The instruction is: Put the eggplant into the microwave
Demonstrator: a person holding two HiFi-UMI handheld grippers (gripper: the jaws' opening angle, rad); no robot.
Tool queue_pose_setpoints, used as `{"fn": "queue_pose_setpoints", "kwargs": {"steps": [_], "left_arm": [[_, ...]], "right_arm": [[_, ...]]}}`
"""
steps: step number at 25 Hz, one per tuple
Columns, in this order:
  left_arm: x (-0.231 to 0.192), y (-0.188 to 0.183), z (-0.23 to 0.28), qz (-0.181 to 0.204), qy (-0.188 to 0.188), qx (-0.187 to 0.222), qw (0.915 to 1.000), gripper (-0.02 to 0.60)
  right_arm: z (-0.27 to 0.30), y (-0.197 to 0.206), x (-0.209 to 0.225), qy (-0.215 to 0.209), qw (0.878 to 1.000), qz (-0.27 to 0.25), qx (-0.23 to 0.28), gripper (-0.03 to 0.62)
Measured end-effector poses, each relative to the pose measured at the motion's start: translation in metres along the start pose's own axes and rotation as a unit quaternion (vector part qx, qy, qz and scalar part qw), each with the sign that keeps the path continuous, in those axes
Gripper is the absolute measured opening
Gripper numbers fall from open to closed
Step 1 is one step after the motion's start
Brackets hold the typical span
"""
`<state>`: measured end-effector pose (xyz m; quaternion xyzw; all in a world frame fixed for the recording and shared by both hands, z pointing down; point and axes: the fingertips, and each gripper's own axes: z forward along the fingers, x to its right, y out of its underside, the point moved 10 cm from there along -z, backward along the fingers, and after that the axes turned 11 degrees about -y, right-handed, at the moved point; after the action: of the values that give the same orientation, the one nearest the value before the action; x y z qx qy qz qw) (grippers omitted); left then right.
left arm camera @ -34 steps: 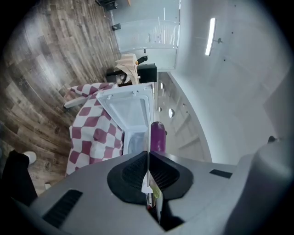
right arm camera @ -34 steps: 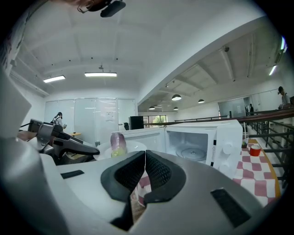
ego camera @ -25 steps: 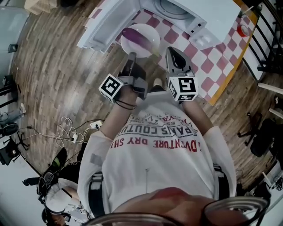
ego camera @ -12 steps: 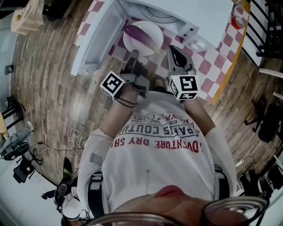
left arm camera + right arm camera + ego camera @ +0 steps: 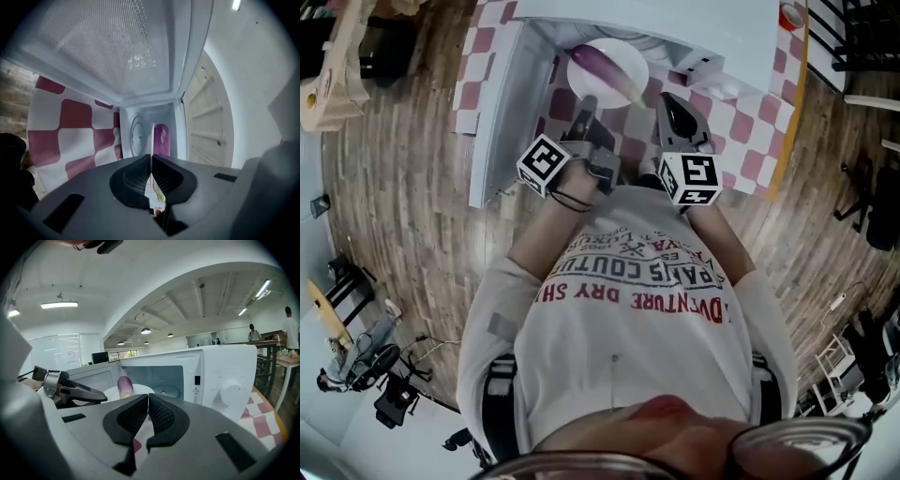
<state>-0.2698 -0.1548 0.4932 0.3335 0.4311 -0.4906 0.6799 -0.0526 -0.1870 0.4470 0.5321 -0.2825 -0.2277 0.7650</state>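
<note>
Left gripper (image 5: pixel 584 108), jaws clamped on the near rim of the plate (image 5: pixel 630 64), holds the eggplant (image 5: pixel 602 66) just ahead of itself at the open microwave (image 5: pixel 727 33) mouth, long axis pointing roughly inward; right gripper (image 5: pixel 673 105), jaws together and empty, is alongside.

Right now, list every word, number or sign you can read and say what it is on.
"PARIS COUTU": shirt, upside down, end lost in a fold.
"DVENTURE DRY SH": shirt, red, upside down, both ends cut off.
Smaller shirt lines: too blurred to read.
Warning triangle with exclamation mark: microwave front.
Square black-and-white markers, no letters: left cube, right cube.
</note>
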Motion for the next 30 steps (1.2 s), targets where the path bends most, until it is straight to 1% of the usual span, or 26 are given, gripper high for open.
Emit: {"fn": "queue_pose_setpoints", "kwargs": {"steps": [5, 8, 16, 20, 26, 30], "left_arm": [[-0.007, -0.008, 0.028, 0.013, -0.007, -0.027, 0.9995, 0.032], [-0.012, -0.013, 0.045, 0.029, -0.013, -0.040, 0.9987, 0.032], [-0.019, -0.029, 0.086, 0.050, -0.024, -0.039, 0.9977, 0.032], [-0.022, -0.030, 0.101, 0.038, -0.031, -0.042, 0.9979, 0.032], [-0.025, -0.032, 0.121, 0.031, -0.045, -0.043, 0.9976, 0.032], [-0.025, -0.036, 0.129, 0.036, -0.047, -0.043, 0.9973, 0.032]], "right_arm": [[0.011, 0.009, 0.005, 0.049, 0.999, 0.002, -0.011, 0.028], [0.018, 0.015, 0.007, 0.066, 0.998, 0.007, -0.015, 0.026], [0.037, 0.021, 0.010, 0.083, 0.996, 0.010, -0.030, 0.028], [0.041, 0.024, 0.012, 0.089, 0.995, 0.018, -0.034, 0.028], [0.042, 0.027, 0.018, 0.096, 0.994, 0.026, -0.037, 0.028], [0.045, 0.029, 0.017, 0.095, 0.994, 0.026, -0.044, 0.028]]}}
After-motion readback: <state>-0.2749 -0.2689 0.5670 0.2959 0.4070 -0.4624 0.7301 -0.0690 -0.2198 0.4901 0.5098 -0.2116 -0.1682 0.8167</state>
